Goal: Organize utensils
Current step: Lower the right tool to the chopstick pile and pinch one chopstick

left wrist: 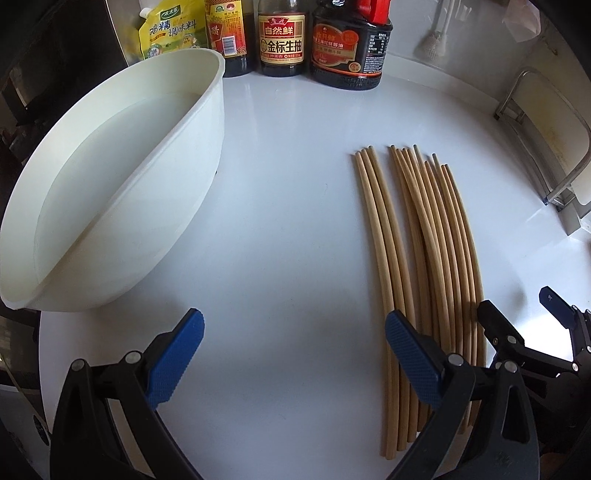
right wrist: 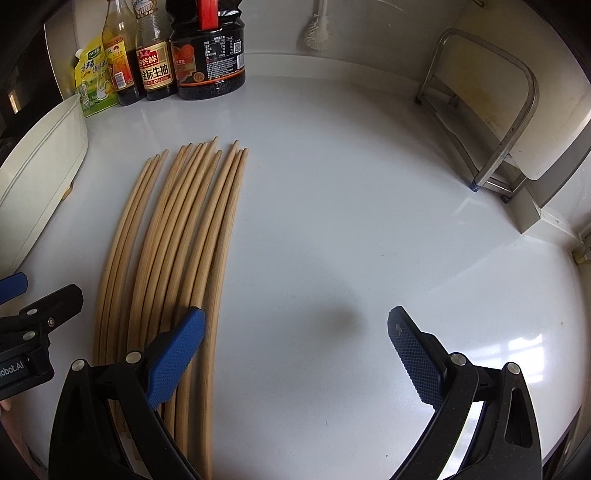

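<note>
Nearest to me, the left gripper (left wrist: pixel 294 354) hangs low over the glossy white countertop (left wrist: pixel 288 229), its black arms spread wide and its blue textured pads far apart, with nothing between them. The right-hand pad of that gripper sits over the near ends of the bundle of long light-wooden chopsticks (left wrist: pixel 417 258), though whether it touches them I cannot tell. The right gripper (right wrist: pixel 295 354) is just beside it, equally wide open and holding nothing; its left blue pad overlaps the right edge of the same bundle, while its other pad hovers over bare counter.

The chopsticks lie flat on the counter between the two tools, roughly parallel, running away from the grippers with their narrow tips pointing toward the back wall. A few on the left side lie slightly apart from the main group.

Further left stands a large white plastic bowl (left wrist: pixel 122 177), well apart from the chopsticks, with clear liquid inside.

Off to the right, a bent stainless-steel rack (right wrist: pixel 491 122) stands near the wall.

Along the back of the counter is a row of condiments: a yellow-green seasoning pouch (left wrist: pixel 171 29), two dark sauce bottles with red and gold labels (left wrist: pixel 282 40), and a squat dark jar with a red cap (left wrist: pixel 351 44). A white brush (right wrist: pixel 317 29) hangs on the wall behind.
</note>
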Motion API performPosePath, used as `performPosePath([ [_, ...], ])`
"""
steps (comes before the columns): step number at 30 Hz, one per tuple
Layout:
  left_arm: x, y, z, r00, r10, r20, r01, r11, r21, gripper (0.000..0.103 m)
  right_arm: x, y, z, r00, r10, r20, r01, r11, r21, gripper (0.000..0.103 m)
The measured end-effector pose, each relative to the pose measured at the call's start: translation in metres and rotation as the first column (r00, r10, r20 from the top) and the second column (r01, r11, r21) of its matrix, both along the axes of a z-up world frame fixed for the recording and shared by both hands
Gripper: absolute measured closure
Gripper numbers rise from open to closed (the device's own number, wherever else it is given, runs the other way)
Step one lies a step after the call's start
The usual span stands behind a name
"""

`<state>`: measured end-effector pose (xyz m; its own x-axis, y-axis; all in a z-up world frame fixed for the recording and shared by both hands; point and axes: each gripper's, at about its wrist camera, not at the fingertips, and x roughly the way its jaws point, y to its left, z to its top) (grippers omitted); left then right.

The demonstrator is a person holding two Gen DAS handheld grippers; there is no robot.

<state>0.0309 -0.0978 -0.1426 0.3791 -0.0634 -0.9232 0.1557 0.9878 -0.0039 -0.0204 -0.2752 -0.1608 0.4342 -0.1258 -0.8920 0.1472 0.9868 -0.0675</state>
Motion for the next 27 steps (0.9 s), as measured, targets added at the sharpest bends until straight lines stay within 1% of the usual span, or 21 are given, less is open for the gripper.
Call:
performPosePath([
  [11, 0.003, -0.009, -0.004, 1.0, -0.016, 0.0, 0.016, 1.0, 0.004, 0.006, -0.001, -0.006, 0.001, 1.0, 0.011, 0.017, -0.011, 1.0, -0.023, 0.009],
  [27, 0.005, -0.02, -0.016, 1.0, -0.029, 0.008, 0.028, 0.998, 0.061, 0.006, -0.006, -0.018, 0.001, 1.0, -0.008, 0.024, 0.009, 0.999, -0.035, 0.009],
])
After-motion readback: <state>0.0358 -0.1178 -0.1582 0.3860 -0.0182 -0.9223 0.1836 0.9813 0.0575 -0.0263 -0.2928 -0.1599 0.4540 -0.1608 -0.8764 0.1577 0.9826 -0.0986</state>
